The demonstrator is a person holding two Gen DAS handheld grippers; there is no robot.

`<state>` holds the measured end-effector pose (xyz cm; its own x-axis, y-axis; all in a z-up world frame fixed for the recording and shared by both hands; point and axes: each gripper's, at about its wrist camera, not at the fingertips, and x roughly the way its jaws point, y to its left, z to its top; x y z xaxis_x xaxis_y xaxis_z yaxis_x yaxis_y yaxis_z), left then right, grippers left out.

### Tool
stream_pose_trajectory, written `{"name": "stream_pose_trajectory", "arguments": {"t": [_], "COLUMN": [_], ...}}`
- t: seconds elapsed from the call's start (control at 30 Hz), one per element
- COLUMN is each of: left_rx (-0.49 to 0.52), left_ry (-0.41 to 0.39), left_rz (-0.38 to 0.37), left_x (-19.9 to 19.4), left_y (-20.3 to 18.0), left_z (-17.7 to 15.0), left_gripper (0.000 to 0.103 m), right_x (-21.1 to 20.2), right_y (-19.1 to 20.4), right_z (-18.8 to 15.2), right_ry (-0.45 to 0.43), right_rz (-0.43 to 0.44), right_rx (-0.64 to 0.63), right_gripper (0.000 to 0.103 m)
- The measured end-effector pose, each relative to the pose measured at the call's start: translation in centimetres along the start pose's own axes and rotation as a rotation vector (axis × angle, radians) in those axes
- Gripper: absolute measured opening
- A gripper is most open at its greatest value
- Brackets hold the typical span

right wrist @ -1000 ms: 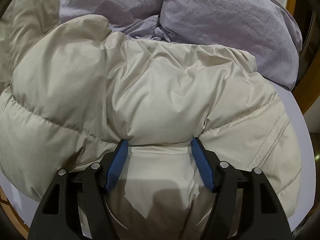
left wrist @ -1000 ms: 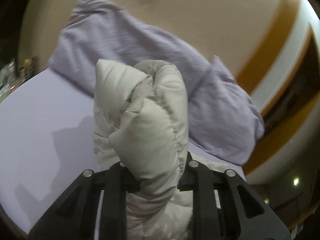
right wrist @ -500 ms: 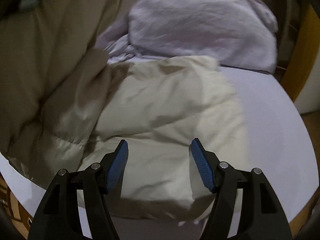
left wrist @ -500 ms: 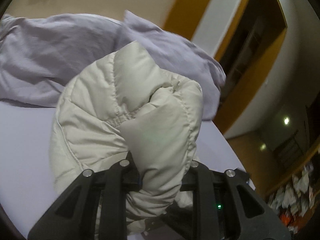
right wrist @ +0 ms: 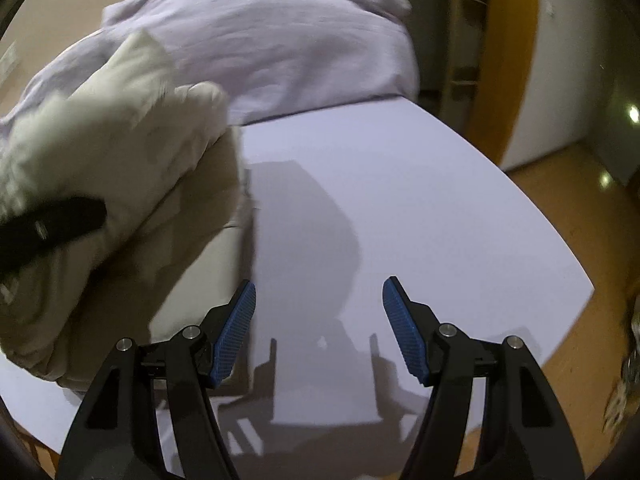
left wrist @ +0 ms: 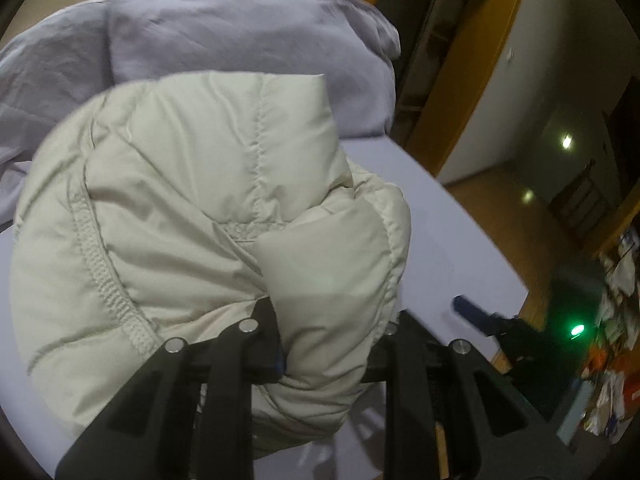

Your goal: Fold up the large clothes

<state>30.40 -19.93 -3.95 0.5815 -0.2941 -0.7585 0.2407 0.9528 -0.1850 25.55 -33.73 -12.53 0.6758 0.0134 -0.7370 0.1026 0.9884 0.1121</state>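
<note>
Lilac sheeting covers the bed [right wrist: 400, 208], whose near right corner shows bare in the right wrist view, with wooden floor beyond its edge. 2 lilac pillows [left wrist: 224, 32] lie rumpled along the bed's far edge. Against them, toward the left side of the bed, sits the cream puffer jacket [left wrist: 168, 208], bunched into a rounded heap with quilted seams and a ribbed zip line showing; part of it lies flat on the sheet in shadow, reaching toward the middle of the bed. One thick padded fold of the jacket is pinched in the left gripper [left wrist: 324, 340], whose jaws are nearly closed on the fabric and lift it above the heap. In the right wrist view that gripper is only a dark blur at the left edge. Over the bare sheet near the front edge, the right gripper [right wrist: 318, 328] stands with its blue pads [right wrist: 236, 336] well apart and nothing between them, just right of the jacket's edge.
</note>
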Motion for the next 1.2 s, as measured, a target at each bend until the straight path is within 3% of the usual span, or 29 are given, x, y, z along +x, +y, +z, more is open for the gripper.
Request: {"name": "stream_pose_trajectory", "arguments": {"t": [0.2,0.23,0.33,0.43,0.73,0.87,1.2], "left_rx": [0.046,0.047,0.039,0.065,0.0,-0.044,-0.148], "left_ry": [0.033,0.032,0.025,-0.007,-0.109,-0.147,-0.116], "left_rz": [0.057,0.061,0.033,0.03,0.016,0.08,0.258], "left_x": [1.1,1.1,0.3,-1.6,-7.5,-9.4,-8.9], "left_y": [-1.6,-1.6,-1.8,-2.7,-0.1,3.3,11.4], "left_z": [0.3,0.6,0.9,0.9,2.6,3.3,2.4], "left_gripper": [0.026,0.031,0.058,0.07,0.078,0.078,0.083], "right_x": [0.0,0.1,-0.1,-0.4,-3.2,-4.0,-4.3], "right_y": [-2.3,-2.6,-3.0,-2.9,-0.4,2.0,8.4], "right_z": [-0.4,-0.4,0.0,0.7,4.6,6.0,7.1], "right_ry": [0.003,0.002,-0.007,-0.024,-0.1,-0.117,-0.119], "right_rz": [-0.017,-0.017,-0.016,-0.011,0.063,0.115,0.212], "right_rx": [0.057,0.064,0.075,0.075,0.031,-0.009,-0.108], "right_gripper": [0.068,0.068,0.068,0.068,0.068,0.068,0.067]}}
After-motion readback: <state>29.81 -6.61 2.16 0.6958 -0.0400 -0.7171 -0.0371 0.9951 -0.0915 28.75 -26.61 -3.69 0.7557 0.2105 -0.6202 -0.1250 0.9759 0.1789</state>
